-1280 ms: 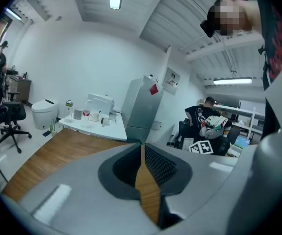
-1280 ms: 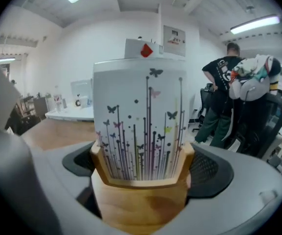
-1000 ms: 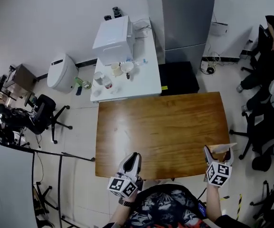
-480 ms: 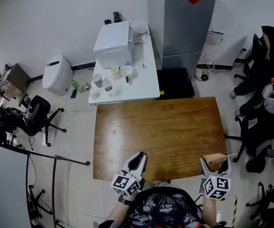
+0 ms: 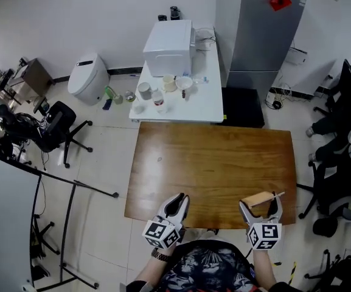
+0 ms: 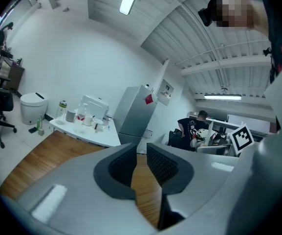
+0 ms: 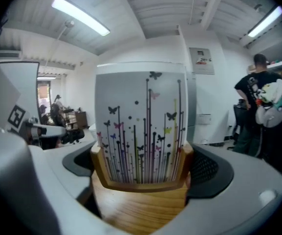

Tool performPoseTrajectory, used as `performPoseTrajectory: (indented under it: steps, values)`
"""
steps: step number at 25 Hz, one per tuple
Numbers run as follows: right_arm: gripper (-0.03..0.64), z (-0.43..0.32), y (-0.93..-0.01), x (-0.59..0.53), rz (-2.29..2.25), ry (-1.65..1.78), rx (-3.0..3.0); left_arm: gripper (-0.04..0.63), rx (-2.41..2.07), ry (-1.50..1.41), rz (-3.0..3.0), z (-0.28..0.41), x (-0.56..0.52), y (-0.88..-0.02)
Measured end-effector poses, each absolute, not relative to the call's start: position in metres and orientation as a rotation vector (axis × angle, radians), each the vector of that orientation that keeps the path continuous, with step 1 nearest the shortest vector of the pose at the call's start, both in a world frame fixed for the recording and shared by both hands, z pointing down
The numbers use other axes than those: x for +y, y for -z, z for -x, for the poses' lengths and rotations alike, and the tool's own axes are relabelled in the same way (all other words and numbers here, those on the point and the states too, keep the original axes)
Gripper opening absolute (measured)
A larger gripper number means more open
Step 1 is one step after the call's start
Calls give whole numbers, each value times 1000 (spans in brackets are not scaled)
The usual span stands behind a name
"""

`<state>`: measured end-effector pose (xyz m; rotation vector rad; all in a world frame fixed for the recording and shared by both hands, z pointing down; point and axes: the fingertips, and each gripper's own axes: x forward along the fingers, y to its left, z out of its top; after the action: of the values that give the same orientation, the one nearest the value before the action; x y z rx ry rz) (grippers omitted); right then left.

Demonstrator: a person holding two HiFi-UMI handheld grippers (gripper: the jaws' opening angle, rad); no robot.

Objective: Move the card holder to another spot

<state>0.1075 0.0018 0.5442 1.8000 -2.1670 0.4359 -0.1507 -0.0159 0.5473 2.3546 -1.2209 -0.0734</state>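
While the right hand-held gripper (image 5: pixel 261 205) is clenched on the card holder (image 7: pixel 141 207), its two jaws press the wooden base from either side, and the holder fills the whole gap between them. Card (image 7: pixel 141 126) stands upright in the holder's slot, face toward the hand-held gripper's camera: white, printed with thin dark stems, dots and small butterflies. From the head view the held holder sits over the near right part of the tabletop (image 5: pixel 211 160), just ahead of the hand-held gripper's marker cube; cannot tell whether the base touches the wood or hangs just clear of it. Left hand-held gripper (image 5: pixel 175 201) is well apart to the left of the right one, at the near edge of the same tabletop, jaws drawn together to a thin slit with nothing in it; only brown wood shows through the slit. Ahead of both hand-held grippers the tabletop is bare brown wood. Beyond its far edge: a white side table (image 5: pixel 193 107) carrying a white box-shaped appliance (image 5: pixel 169 46) and several cups (image 5: pixel 145 90). Right of that, a tall grey cabinet (image 5: pixel 263 35). Far to the left of the left hand-held gripper, on the floor, a black office chair (image 5: pixel 56 126).
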Motion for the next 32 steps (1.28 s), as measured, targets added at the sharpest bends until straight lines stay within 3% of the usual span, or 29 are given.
performPoseTrajectory:
  steps: [8, 14, 20, 24, 27, 32]
  values:
    - [552, 130, -722, -63, -1089, -392, -2407, 48, -1516, -5, -2067, 271, 58, -579]
    - [552, 250, -824, -157, -1018, -379, -2333, 49, -1720, -62, -1842, 346, 116, -604]
    - [567, 265, -853, -169, -963, -521, -2271, 49, -1713, -52, -1851, 356, 109, -606]
    - [574, 190, -793, -123, -1118, -800, -2404, 49, -1573, -40, -2009, 329, 71, -603]
    - [422, 71, -716, -71, -1379, -972, -2470, 49, -1427, -42, -2155, 291, 29, -597]
    - [20, -130, -610, 7, -1862, -731, -2271, 49, -1167, -33, -2342, 203, -27, -587]
